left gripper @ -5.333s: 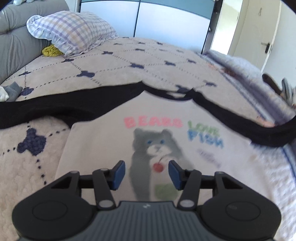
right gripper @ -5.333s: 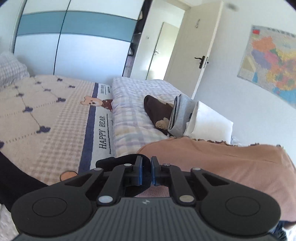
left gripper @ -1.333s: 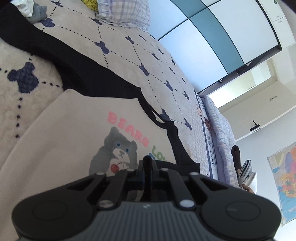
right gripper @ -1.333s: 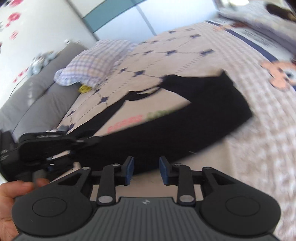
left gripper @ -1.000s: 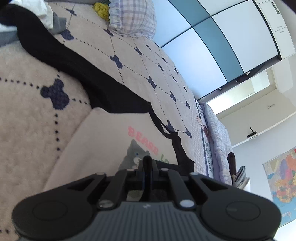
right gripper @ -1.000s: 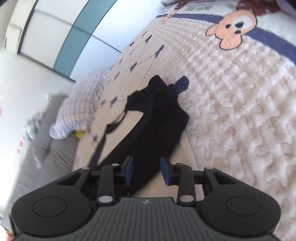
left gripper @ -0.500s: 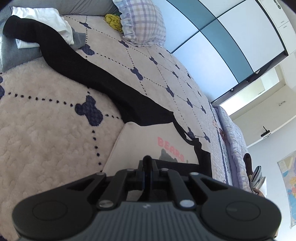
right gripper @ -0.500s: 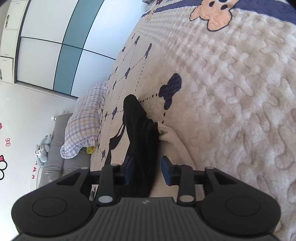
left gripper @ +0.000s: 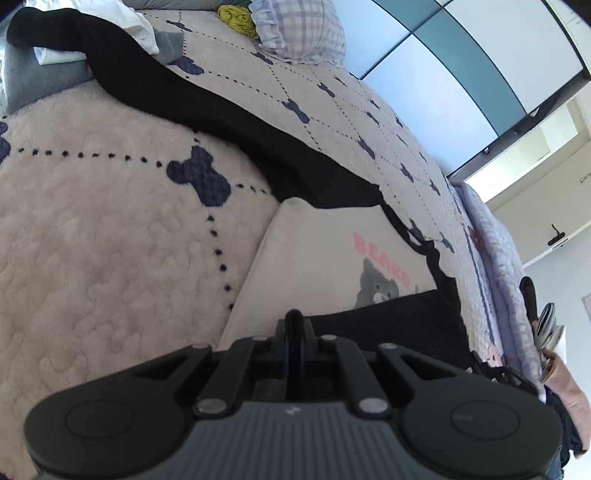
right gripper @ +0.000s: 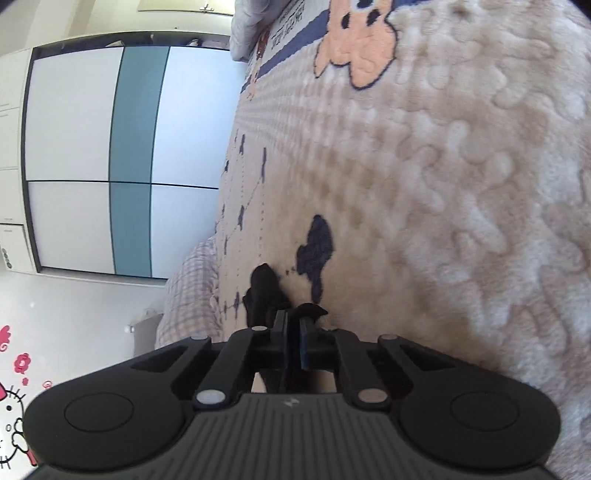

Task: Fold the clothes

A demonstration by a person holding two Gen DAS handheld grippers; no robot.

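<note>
Now, left gripper [left gripper: 294, 332]: clamped on black sleeve [left gripper: 388, 325] folded across cream bear-print shirt [left gripper: 314, 251].
Right gripper [right gripper: 293, 325]: just closed, pinching black fabric.
Shirt's left edge: bare fleece bedspread [left gripper: 110, 240].

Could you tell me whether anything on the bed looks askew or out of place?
Yes: the shirt is lopsided. One black sleeve trails out across the blanket onto a heap of clothes, while the other sleeve is folded over the print.

Shirt [left gripper: 314, 254] lies on the blanket [left gripper: 110, 240] — pillow [left gripper: 299, 33] beyond it — sleeve [left gripper: 177, 96] stretched leftward.
</note>
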